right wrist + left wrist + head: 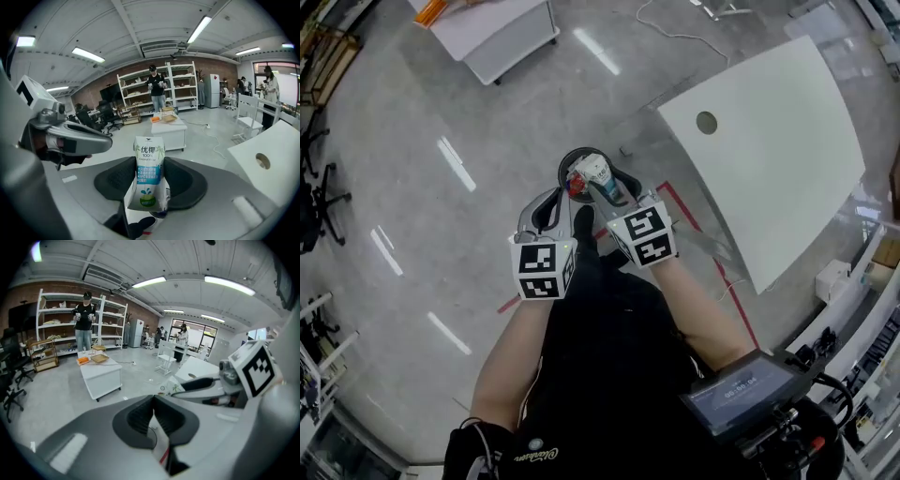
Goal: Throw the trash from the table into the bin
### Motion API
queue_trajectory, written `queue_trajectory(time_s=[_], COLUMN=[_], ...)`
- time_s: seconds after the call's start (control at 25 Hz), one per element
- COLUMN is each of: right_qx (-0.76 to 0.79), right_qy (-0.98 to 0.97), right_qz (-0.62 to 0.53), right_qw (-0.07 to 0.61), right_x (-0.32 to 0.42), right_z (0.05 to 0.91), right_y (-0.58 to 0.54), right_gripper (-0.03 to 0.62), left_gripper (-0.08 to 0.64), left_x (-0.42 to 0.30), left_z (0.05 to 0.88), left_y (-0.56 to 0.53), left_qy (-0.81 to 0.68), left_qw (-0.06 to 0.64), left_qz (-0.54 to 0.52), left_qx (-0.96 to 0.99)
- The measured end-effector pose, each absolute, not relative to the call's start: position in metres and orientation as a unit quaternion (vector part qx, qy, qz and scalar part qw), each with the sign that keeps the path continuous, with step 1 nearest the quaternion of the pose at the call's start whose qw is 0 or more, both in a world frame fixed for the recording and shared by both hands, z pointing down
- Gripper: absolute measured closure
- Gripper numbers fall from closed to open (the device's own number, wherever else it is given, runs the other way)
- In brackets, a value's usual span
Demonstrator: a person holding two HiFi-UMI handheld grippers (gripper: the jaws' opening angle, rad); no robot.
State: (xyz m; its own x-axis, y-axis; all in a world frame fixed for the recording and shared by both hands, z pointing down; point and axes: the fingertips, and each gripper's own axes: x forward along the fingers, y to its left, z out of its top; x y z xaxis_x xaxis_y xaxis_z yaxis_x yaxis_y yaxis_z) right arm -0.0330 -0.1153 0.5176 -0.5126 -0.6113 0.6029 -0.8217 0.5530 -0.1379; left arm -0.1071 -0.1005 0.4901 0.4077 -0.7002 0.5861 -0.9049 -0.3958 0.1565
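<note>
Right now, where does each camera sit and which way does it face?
Head view: on the person's head, facing steeply down at the bin; forearms, left gripper, right gripper show.
Left gripper view: on that gripper, along its shut jaws toward shelves; right gripper at right.
Right gripper view: on that gripper, along jaws gripping a coconut water carton; left gripper at left.
Shared: head and right gripper views both show the white table with a hole.

Carton [149, 176], near centre: "优椰", "100%", "Coconut Water" on its front; blue panel lines below too small to read.
</note>
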Motion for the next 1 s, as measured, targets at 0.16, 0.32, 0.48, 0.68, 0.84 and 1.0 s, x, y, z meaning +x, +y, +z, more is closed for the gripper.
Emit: queue_trajectory(time_s=[0.16,0.32,0.48,0.68,0.84,1.0], right_qx=[0.406,0.409,0.407,0.415,0.414,0.413], right_qy=[-0.839,-0.827,-0.807,-0.796,-0.795,-0.794], right_qz=[0.207,0.21,0.215,0.21,0.209,0.207], right_qw=[0.297,0.324,0.37,0.387,0.391,0.396], right_x=[-0.062,-0.071,-0.068,-0.067,-0.065,-0.062], right_z=[0.581,0.633,0.671,0.692,0.702,0.707], right_y=[-0.13,-0.141,-0.138,-0.151,-0.155,-0.151], right_gripper=[0.396,0.394,0.394,0.393,0.39,0.338], left_gripper=[0.552,0.552,0.552,0.552,0.552,0.552], left_x=[-0.143,-0.166,-0.194,-0.21,-0.2,-0.19], left_z=[0.521,0.524,0.523,0.533,0.541,0.541], left_y=[-0.1,-0.098,-0.089,-0.102,-0.104,-0.1], left_qy=[-0.528,-0.533,-0.544,-0.544,-0.531,-0.519], left_qw=[0.267,0.267,0.278,0.283,0.289,0.299], left_qz=[0.212,0.216,0.22,0.227,0.235,0.237], left_qx=[0.778,0.773,0.76,0.756,0.761,0.765])
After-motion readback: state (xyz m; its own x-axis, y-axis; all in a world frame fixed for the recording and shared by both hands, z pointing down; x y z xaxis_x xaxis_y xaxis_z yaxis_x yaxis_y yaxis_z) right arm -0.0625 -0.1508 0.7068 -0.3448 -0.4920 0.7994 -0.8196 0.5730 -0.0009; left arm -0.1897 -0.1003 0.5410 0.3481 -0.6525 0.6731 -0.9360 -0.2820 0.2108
